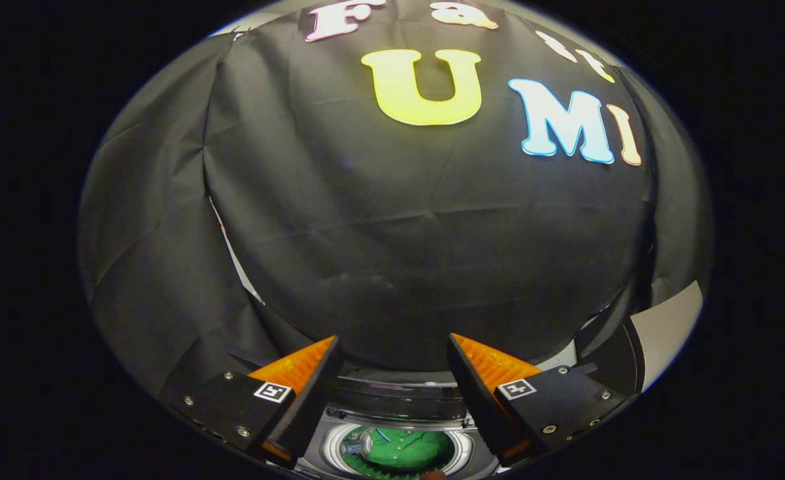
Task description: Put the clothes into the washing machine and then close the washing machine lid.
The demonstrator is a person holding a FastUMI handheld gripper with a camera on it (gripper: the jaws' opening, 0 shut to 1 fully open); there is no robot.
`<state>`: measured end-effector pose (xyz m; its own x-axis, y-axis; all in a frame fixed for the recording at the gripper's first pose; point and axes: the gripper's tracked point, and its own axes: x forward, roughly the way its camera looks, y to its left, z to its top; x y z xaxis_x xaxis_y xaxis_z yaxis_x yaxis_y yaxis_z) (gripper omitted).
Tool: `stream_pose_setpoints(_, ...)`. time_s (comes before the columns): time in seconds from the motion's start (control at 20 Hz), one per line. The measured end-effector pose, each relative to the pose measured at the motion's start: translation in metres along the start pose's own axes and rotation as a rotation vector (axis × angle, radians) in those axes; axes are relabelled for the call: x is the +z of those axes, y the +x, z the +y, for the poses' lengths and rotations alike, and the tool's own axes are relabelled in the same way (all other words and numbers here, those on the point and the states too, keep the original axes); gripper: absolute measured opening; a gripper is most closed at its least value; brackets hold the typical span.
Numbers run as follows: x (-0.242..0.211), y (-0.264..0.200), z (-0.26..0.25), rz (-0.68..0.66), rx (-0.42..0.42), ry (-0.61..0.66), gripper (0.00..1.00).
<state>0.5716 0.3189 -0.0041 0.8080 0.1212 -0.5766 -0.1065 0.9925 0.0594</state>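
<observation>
My gripper [392, 350] is open, its two fingers spread wide with nothing between them, held high above the washing machine [395, 400]. Below and between the fingers lies the machine's round drum opening [333, 448] with a pale rim. A green garment [405, 448] rests inside the drum. The machine's dark lid [399, 390] stands raised at the far side of the opening, just under the fingertips. The fingers point mostly at the black cloth wall beyond the machine.
The black cloth wall [399, 253] hangs close behind the machine. A pale panel [669, 327] shows to the right of the right finger, and a thin pale gap [235, 257] in the cloth runs on the left.
</observation>
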Motion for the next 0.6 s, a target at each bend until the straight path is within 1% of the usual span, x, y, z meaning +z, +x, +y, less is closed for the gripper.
stream_pose_setpoints(0.15, -0.014, 0.006, 0.002, 0.08, 0.015, 0.026, 0.96)
stream_pose_setpoints(0.25, -0.014, 0.005, -0.001, 0.083, 0.0, 0.04, 0.96)
stream_pose_setpoints(0.6, -0.02, 0.0, 0.001, 0.057, 0.015, 0.039, 0.97)
